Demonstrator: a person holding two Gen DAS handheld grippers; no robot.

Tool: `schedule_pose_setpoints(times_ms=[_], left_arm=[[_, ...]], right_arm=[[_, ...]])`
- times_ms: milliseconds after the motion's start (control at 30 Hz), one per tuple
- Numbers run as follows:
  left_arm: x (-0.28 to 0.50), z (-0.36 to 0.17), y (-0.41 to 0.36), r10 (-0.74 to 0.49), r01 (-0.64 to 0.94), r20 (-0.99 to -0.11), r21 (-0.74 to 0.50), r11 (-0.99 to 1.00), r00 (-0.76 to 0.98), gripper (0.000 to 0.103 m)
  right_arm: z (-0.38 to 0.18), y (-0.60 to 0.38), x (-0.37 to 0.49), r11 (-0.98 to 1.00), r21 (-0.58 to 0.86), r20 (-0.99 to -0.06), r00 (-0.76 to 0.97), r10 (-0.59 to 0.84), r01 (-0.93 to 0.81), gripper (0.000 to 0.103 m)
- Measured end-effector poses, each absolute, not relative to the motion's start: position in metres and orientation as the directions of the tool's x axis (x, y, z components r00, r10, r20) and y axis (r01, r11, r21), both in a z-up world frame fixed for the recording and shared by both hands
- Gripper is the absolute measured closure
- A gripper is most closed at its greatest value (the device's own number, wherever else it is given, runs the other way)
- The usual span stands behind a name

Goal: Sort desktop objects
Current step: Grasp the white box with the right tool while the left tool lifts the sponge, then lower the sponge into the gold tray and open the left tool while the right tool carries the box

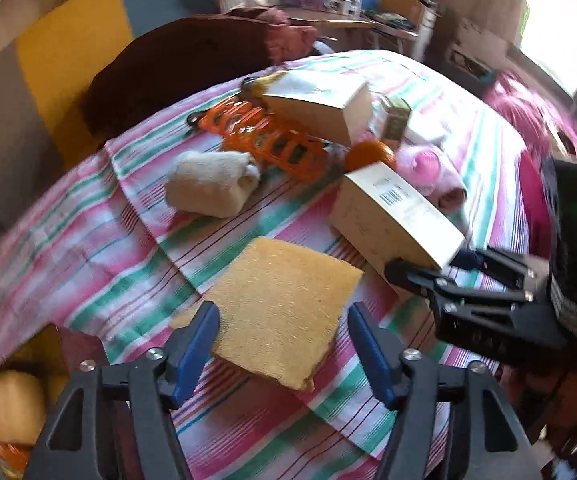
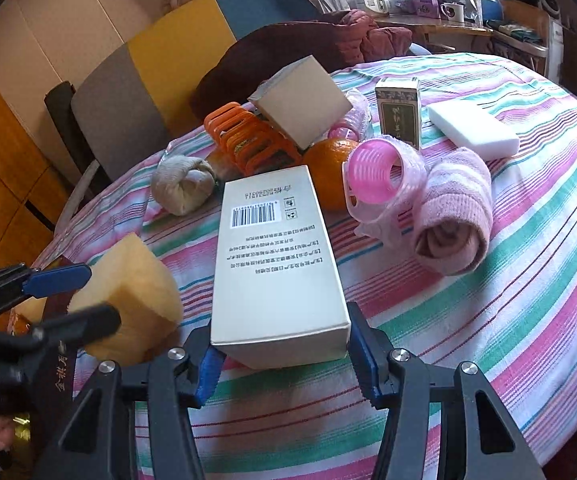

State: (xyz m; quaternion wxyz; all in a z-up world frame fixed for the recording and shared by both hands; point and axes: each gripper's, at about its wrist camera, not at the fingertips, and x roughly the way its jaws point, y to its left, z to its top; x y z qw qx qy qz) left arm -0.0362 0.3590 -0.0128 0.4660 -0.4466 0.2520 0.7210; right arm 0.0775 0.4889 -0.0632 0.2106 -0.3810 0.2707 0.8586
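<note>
From the left wrist, your left gripper point(image 1: 284, 344) stands wide open with the yellow sponge point(image 1: 280, 312) between its blue fingers point(image 1: 196, 344); neither pad touches it that I can see, and the sponge looks tilted, near edge lifted off the striped cloth point(image 1: 88, 240). To the right, your right gripper point(image 1: 440, 268) is at the end of the barcode box point(image 1: 392, 216). Beyond lie a white roll point(image 1: 212, 188), an orange rack point(image 1: 264, 136), a second box point(image 1: 320, 108) and an orange point(image 1: 368, 152).

From the right wrist, your right gripper point(image 2: 280, 356) has the barcode box point(image 2: 276, 264) between its fingers point(image 2: 362, 356), both pads against the box's near end. I judge it gripped, with the box's near end seemingly raised off the cloth. The sponge point(image 2: 128, 300) sits to the left between the left gripper's fingers. An orange point(image 2: 328, 168), pink roller point(image 2: 372, 176), pink sock point(image 2: 456, 216), white block point(image 2: 472, 128) and small carton point(image 2: 398, 112) lie beyond.

You seem to be at the pick-up step, one item per hand. Next, close the left fingers squarely on the sponge; it is soft, so expect it to squash. Lift the box level, since you hold it at one end and it may droop. No sorting bin is clearly in view, so I cannot tell where either goes.
</note>
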Motion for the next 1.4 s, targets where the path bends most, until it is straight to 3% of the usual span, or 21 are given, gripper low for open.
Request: schedule_pose_setpoints(times_ms=[100, 333, 433, 967, 1400], left_arm=[[-0.029, -0.013, 0.356, 0.442, -0.904, -0.878, -0.027, -0.427, -0.183, 0.041], [-0.002, -0.022, 0.357, 0.381, -0.916, -0.871, 0.168, -0.365, -0.311, 0.041], [0.001, -0.024, 0.356, 0.371, -0.908, -0.862, 0.206, -0.365, -0.345, 0.045], [-0.013, -0.003, 0.31, 0.471, -0.842, -0.835, -0.018, -0.539, -0.284, 0.066], [-0.014, 0.033, 0.268, 0.551, -0.803, -0.773, -0.095, -0.588, -0.313, 0.067]], right_arm=[[-0.063, 0.487, 0.077, -0.768, 0.305, -0.769, -0.621, 0.152, -0.564, 0.047], [-0.062, 0.477, 0.079, -0.778, 0.295, -0.774, -0.617, 0.146, -0.555, 0.047], [-0.061, 0.474, 0.082, -0.776, 0.298, -0.775, -0.616, 0.143, -0.556, 0.047], [-0.045, 0.456, 0.092, -0.796, 0.296, -0.761, -0.635, 0.138, -0.528, 0.051], [-0.002, 0.419, 0.091, -0.824, 0.352, -0.688, -0.72, 0.094, -0.444, 0.052]])
